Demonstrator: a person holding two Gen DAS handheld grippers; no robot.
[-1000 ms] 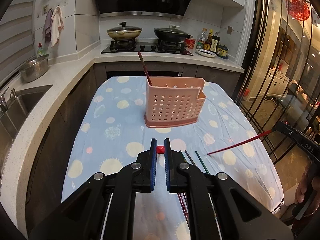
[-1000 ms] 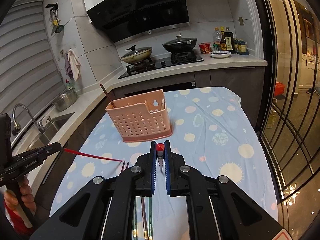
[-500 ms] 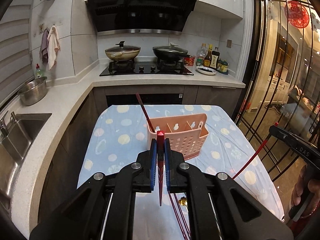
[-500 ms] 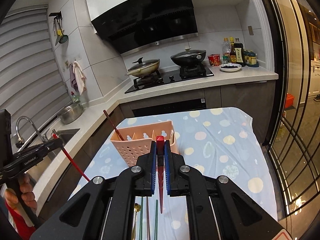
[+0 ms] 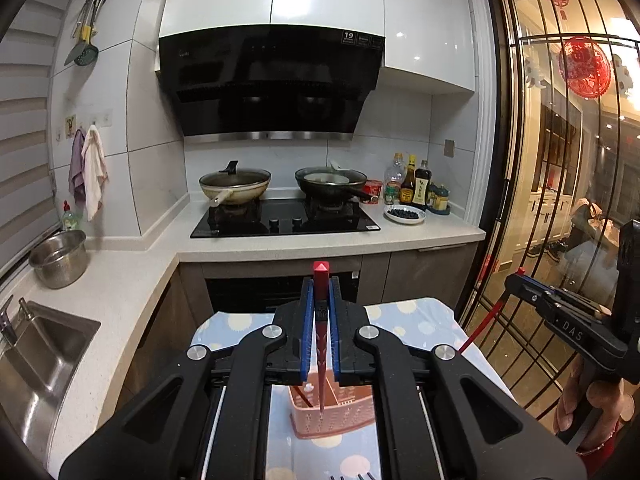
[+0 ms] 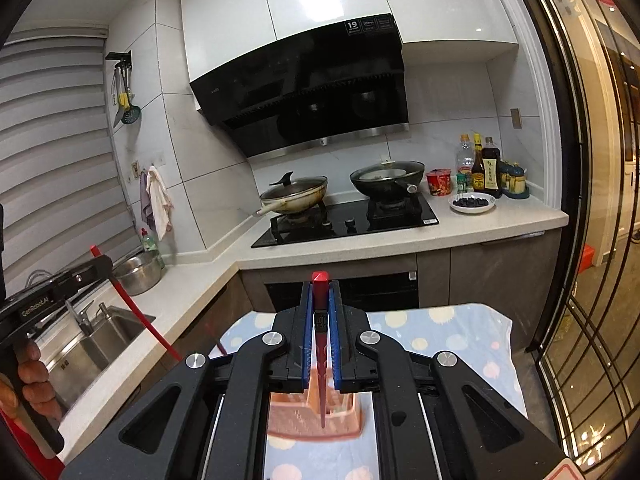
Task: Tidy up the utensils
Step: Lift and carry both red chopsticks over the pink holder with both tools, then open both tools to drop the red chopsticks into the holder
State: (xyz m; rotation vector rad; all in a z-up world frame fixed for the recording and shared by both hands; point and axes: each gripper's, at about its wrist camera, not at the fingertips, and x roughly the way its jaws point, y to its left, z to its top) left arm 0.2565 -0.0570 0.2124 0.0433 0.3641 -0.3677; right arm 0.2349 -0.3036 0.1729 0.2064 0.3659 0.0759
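My left gripper (image 5: 319, 296) is shut on a red chopstick (image 5: 320, 344) that hangs tip-down over the pink perforated utensil basket (image 5: 336, 416). My right gripper (image 6: 320, 300) is shut on a second red chopstick (image 6: 321, 352), also tip-down over the basket (image 6: 316, 420). A dark chopstick (image 5: 299, 395) stands in the basket's left end. Each gripper shows in the other's view, the right gripper (image 5: 520, 284) at the right edge and the left gripper (image 6: 100, 266) at the left edge. A fork's tines (image 5: 352, 476) lie on the cloth below.
The basket stands on a table with a blue dotted cloth (image 6: 440, 336). Beyond are a counter with a sink (image 5: 36, 356), a steel pot (image 5: 60, 258), a hob with two pans (image 5: 280, 216), and bottles (image 5: 412, 184). A glass door with black bars (image 5: 540, 200) is at right.
Both grippers have risen and tilted up from the table, each lifting a red chopstick. The chopsticks now hang tip-down over the basket, which has slid low in both views.
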